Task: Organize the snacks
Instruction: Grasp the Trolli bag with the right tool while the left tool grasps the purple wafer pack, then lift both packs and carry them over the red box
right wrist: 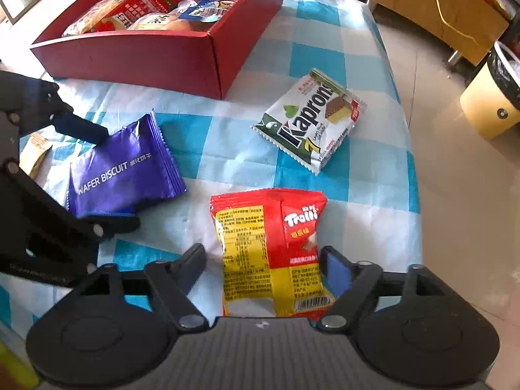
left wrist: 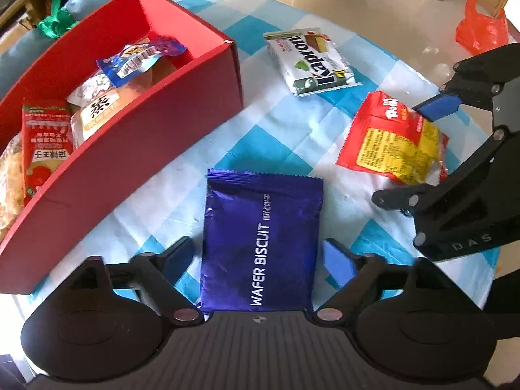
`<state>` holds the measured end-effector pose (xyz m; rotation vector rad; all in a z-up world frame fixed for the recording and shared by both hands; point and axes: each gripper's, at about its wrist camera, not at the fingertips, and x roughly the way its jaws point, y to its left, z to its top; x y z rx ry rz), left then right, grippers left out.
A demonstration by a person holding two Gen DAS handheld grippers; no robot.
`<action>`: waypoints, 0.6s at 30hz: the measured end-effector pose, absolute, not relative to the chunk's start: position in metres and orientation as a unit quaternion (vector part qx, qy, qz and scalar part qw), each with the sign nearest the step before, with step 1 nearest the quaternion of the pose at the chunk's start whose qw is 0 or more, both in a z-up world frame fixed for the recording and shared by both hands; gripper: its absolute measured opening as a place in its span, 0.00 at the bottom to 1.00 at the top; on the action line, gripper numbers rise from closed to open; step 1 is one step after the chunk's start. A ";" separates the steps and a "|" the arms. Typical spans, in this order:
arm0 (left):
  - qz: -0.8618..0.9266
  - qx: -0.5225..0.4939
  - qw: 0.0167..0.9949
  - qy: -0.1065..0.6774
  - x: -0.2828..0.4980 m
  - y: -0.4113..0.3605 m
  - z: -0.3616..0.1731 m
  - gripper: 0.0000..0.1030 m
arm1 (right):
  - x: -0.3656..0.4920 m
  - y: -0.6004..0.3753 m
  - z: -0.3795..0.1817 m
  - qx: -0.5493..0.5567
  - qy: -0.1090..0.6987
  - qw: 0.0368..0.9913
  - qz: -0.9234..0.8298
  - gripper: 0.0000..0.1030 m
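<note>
I take the long red cardboard box [left wrist: 136, 136] as my landmark; it sits on the table under a blue-and-white checked cloth [left wrist: 286, 136], and it already holds several packets, among them a red printed sachet [left wrist: 45, 143], a pale bun-like pack with a black character [left wrist: 97, 110] and a small blue-and-white wrapper [left wrist: 139, 58], so part of the sorting looks done; three snacks lie outside it on the cloth; nearest the box's long side is the shiny purple foil wafer biscuit pack [left wrist: 260, 243], and my left hand-held gripper [left wrist: 260, 260] stands wide over it, one finger on each side, the pads not pressing it; further from the box lies the red-and-yellow Trolli gummy bag [right wrist: 273, 253], framed by my right hand-held gripper [right wrist: 263, 266], whose jaws are also spread, the blue pad [right wrist: 338, 273] close beside the bag without any visible squeeze; beyond the box's short end, well apart from both grippers, rests the white-and-green Kapron wafer packet [right wrist: 308, 120], untouched; I judge that these three remain to go into the box, with room at its emptier end.
</note>
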<state>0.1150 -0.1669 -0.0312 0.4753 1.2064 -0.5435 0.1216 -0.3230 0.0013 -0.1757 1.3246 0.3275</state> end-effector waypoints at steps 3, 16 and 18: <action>-0.251 0.209 0.766 0.553 0.115 -0.161 -0.033 0.91 | 0.125 -0.328 0.000 -0.061 0.613 0.771 0.163 0.83; -0.237 0.191 0.780 0.547 0.115 -0.145 -0.039 0.84 | 0.120 -0.322 -0.001 -0.071 0.606 0.779 0.144 0.81; -0.232 0.188 0.786 0.541 0.113 -0.142 -0.033 0.73 | 0.116 -0.321 0.003 -0.070 0.607 0.778 0.144 0.66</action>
